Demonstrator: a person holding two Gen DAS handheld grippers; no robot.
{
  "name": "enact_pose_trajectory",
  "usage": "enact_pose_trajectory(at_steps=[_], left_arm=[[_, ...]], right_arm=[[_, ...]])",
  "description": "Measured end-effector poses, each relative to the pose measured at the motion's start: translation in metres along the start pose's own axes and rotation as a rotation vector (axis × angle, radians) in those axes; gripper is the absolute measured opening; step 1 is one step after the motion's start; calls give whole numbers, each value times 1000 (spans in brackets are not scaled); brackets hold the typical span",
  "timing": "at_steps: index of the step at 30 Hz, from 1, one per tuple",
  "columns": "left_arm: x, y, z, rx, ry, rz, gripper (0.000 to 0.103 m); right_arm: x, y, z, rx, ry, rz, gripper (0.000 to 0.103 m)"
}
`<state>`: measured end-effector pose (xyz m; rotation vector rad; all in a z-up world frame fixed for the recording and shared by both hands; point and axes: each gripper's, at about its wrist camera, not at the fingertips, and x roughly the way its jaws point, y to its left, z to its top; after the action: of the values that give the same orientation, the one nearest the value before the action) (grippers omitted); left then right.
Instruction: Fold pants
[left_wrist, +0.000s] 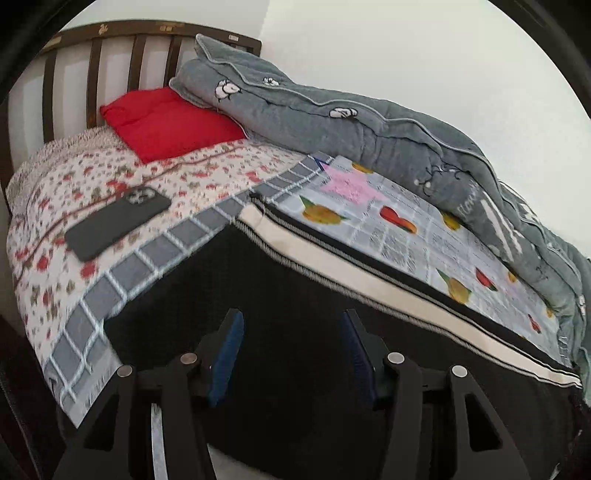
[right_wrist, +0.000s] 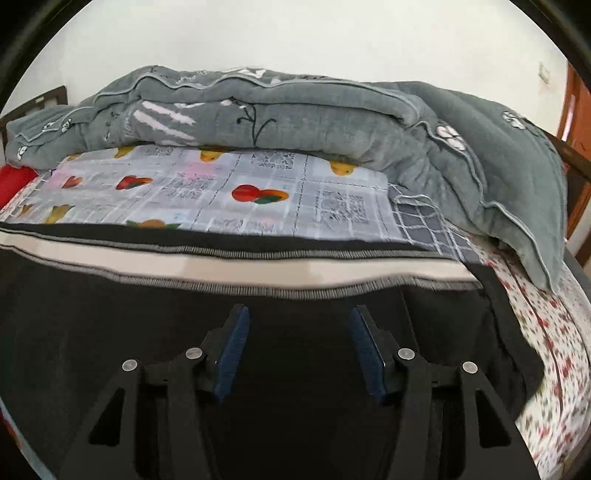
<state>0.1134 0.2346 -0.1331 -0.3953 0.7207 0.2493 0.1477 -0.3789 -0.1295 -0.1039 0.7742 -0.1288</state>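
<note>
My left tongs (left_wrist: 291, 325) stand wide apart with nothing between the blue pads, poised above the black pants (left_wrist: 295, 295) near their left end. My right tongs (right_wrist: 299, 321) gape just as wide over the same dark cloth, near its right end. The pants lie flat across the near part of the bed (left_wrist: 55, 258), their cream side stripe (right_wrist: 221, 264) along the far edge. Beyond lies a fruit-print sheet (right_wrist: 258, 184), then a grey quilt (right_wrist: 295, 122). Far left sit a black phone (left_wrist: 118, 227) and a red pillow (left_wrist: 170, 123).
</note>
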Motion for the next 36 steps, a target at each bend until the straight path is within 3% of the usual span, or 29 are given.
enact_pose_trajectory(at_steps=[11,21,27,30,36], left_arm=[[-34,38,-46,-83,29,-111,52],[2,82,-59,-211,101,-222,50],[18,92,-34,-245,55,-196,48],[28,103,-25,-294,37,-207,42],[41,103,-9,-318,14,-156,30]], right_arm=[[-59,26,-31,22,-23,74,56],[-89,49,-55,64,-34,114,56],[-75,55,-59,69,22,81,56],[-72,58,-57,78,28,71,56],[-68,68,-59,86,42,77,56]])
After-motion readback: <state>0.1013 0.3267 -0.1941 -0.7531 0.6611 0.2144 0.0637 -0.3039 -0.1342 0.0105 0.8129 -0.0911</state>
